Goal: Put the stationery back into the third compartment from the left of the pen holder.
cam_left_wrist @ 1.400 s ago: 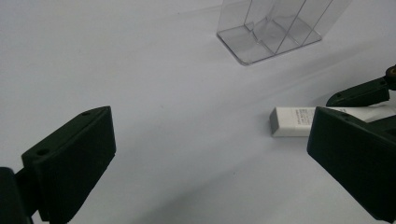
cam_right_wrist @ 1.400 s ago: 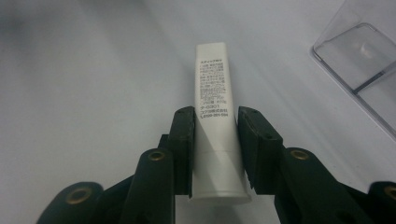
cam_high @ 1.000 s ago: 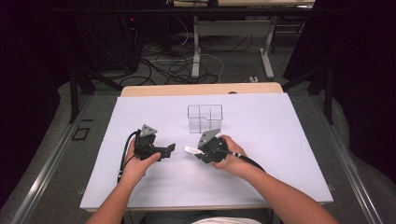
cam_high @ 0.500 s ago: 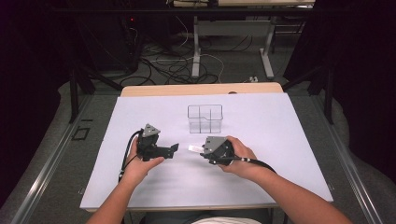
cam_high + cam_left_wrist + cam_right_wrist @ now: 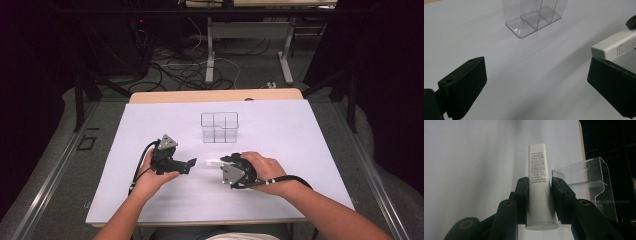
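A white tube with small black print (image 5: pixel 538 182) is clamped between the jaws of my right gripper (image 5: pixel 538 188), its flat end pointing away from the hand. In the high view the white tube (image 5: pixel 214 162) sticks out leftward from the right gripper (image 5: pixel 225 161), held level just above the table. My left gripper (image 5: pixel 189 163) faces it from the left, open, with nothing between its jaws. In the left gripper view the tube's end (image 5: pixel 614 46) shows just beyond that gripper's right jaw, apart from it. A clear plastic organizer with compartments (image 5: pixel 219 127) stands behind both grippers.
A white sheet (image 5: pixel 300 135) covers the table top, whose wooden far edge (image 5: pixel 215 95) shows beyond it. Black cables trail from both grippers. Table legs and loose cables lie on the floor behind the table.
My right hand has drifted to the right and toward the front edge, turning so the tube points left at the left gripper. The left hand has stayed nearly still.
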Demonstrator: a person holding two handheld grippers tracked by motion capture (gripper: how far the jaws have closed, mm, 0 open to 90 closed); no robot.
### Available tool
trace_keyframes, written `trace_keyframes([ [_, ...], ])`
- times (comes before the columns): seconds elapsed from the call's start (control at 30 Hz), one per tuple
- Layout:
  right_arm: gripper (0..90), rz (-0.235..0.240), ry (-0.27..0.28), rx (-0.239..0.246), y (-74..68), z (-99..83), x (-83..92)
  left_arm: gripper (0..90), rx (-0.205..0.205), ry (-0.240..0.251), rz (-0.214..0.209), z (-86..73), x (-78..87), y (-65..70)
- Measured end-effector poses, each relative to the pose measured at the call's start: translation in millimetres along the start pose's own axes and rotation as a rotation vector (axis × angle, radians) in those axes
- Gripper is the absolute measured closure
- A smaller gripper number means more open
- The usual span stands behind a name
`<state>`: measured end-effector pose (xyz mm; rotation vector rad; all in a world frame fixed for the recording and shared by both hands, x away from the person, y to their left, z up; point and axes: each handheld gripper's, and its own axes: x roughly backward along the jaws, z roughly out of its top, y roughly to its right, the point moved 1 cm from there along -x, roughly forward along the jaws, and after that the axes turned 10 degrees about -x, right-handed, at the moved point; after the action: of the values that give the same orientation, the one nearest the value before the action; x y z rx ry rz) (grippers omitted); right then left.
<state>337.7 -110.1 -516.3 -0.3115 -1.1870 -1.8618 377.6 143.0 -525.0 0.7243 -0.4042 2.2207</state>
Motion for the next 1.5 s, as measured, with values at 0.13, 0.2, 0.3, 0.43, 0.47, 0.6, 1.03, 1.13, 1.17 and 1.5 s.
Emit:
trace_keyframes([
  [0.13,67.5,0.005,0.001,0.099,-1.0,-1.2,2.5,3.9,-0.016,-0.012,-0.015,1.0,0.2,1.1],
  [0.2,67.5,0.003,-0.003,0.113,-1.7,-1.7,3.6,4.9,-0.020,-0.015,-0.032,1.5,0.0,2.7],
  [0.3,67.5,0.012,0.002,0.139,-2.2,-1.3,4.3,7.8,-0.034,-0.027,-0.053,2.4,-0.1,5.6],
  [0.43,67.5,0.025,0.017,0.186,-3.5,1.7,4.6,14.3,-0.040,-0.023,-0.074,4.8,-0.4,10.4],
  [0.47,67.5,0.025,0.017,0.186,-3.5,1.7,4.6,14.3,-0.050,-0.030,-0.078,5.4,0.4,11.0],
  [0.6,67.5,0.035,0.014,0.221,-9.4,2.9,4.7,16.9,-0.097,-0.033,-0.115,8.8,3.2,12.7],
  [1.03,67.5,0.055,0.046,0.319,-18.2,12.3,9.3,26.7,-0.166,-0.052,-0.276,18.5,11.0,21.9],
  [1.13,67.5,0.066,0.049,0.329,-19.4,15.4,11.0,27.9,-0.182,-0.057,-0.296,22.2,12.9,23.6],
  [1.17,67.5,0.065,0.035,0.329,-19.9,16.6,12.4,28.5,-0.195,-0.049,-0.308,23.6,12.7,23.7],
  [1.5,67.5,0.068,0.058,0.411,-19.7,25.7,13.0,30.7,-0.329,-0.121,-0.373,32.3,12.0,29.8],
])
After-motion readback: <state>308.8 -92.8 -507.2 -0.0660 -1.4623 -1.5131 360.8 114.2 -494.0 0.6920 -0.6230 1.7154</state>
